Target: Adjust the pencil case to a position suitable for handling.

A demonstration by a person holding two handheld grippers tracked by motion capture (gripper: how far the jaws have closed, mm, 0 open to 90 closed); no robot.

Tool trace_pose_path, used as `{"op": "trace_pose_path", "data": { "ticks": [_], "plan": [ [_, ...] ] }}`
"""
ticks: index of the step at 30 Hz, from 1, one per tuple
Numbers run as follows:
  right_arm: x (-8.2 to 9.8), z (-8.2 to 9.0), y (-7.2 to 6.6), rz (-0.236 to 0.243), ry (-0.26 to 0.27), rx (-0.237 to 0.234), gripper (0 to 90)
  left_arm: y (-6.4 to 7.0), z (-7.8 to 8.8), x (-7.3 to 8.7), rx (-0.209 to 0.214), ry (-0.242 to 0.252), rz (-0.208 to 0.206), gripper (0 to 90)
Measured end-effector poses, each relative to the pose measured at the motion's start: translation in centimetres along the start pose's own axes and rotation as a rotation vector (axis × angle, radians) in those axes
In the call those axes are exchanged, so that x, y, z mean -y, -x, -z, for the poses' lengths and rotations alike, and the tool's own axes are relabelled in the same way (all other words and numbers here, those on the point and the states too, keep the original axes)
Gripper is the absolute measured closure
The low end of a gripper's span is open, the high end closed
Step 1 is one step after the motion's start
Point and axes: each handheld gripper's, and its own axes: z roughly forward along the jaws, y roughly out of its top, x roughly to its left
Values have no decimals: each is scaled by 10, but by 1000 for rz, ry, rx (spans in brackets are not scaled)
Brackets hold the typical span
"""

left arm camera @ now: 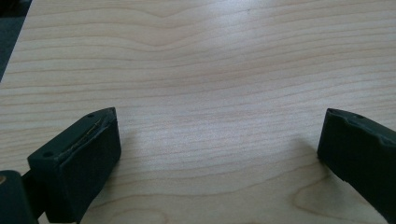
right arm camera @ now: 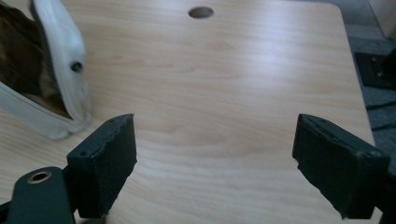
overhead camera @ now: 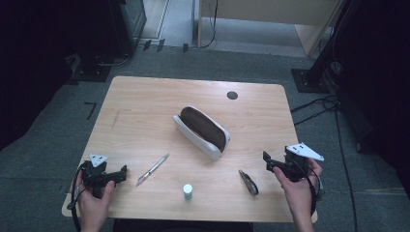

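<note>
Between our right gripper's jaws we see bare table; they stand wide apart, holding nothing. Ahead of its left jaw lies the open white pouch, just beside the tip, not touching. Below those jaws in the high view sits a small dark clip, near them but apart. Our left gripper is spread wide too, nothing between. Just past its tips lies the pen; the capped tube stands further out.

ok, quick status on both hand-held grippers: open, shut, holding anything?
Left hand-held gripper: open, nothing between its jaws, bare table under it.
Right hand-held gripper: open, holding nothing.
</note>
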Motion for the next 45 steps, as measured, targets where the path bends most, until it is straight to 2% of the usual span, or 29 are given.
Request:
{"op": "trace_pose_path", "data": {
  "ticks": [3, 4, 6, 13, 17, 18, 19, 20, 22, 24, 28, 32, 36, 39, 45],
  "plan": [
    [-13, -3, -12, 25, 23, -20, 133, 0, 0, 0, 0, 0, 0, 0],
    [-21, -6, -20, 38, 31, -33, 135, 0, 0, 0, 0, 0, 0, 0],
    [-26, -7, -24, 48, 33, -38, 137, 0, 0, 0, 0, 0, 0, 0],
    [-50, -17, -55, 114, 39, -99, 182, 0, 0, 0, 0, 0, 0, 0],
    [-59, -24, -71, 167, 39, -141, 254, 0, 0, 0, 0, 1, 1, 0],
    [-62, -26, -74, 174, 42, -159, 284, 0, 0, 0, 0, 1, 1, 0],
    [-66, -29, -81, 188, 47, -196, 329, 0, 0, 0, 0, 1, 1, 0],
    [-66, -29, -81, 188, 47, -196, 329, 0, 0, 0, 0, 2, 2, 0],
    [-70, -33, -87, 206, 42, -234, 378, 0, 0, 0, 0, 1, 2, 0],
    [-75, -37, -93, 228, 33, -270, 387, 0, 0, 0, 0, 0, 0, 0],
    [-80, -47, -105, 262, 2, -281, 433, 0, 0, 0, -1, 1, 0, 0],
    [-83, -60, -108, 282, -28, -281, 465, 0, 0, 0, 0, 0, 2, 0],
    [-86, -78, -104, 259, -69, -269, 479, 0, 0, 0, 6, -2, -7, 0],
    [-86, -91, -100, 247, -102, -258, 445, 0, 0, 0, 7, -2, -7, 0],
    [-85, -110, -94, 224, -172, -264, 378, 0, 0, 0, 12, -2, -12, 0]
  ]
}}
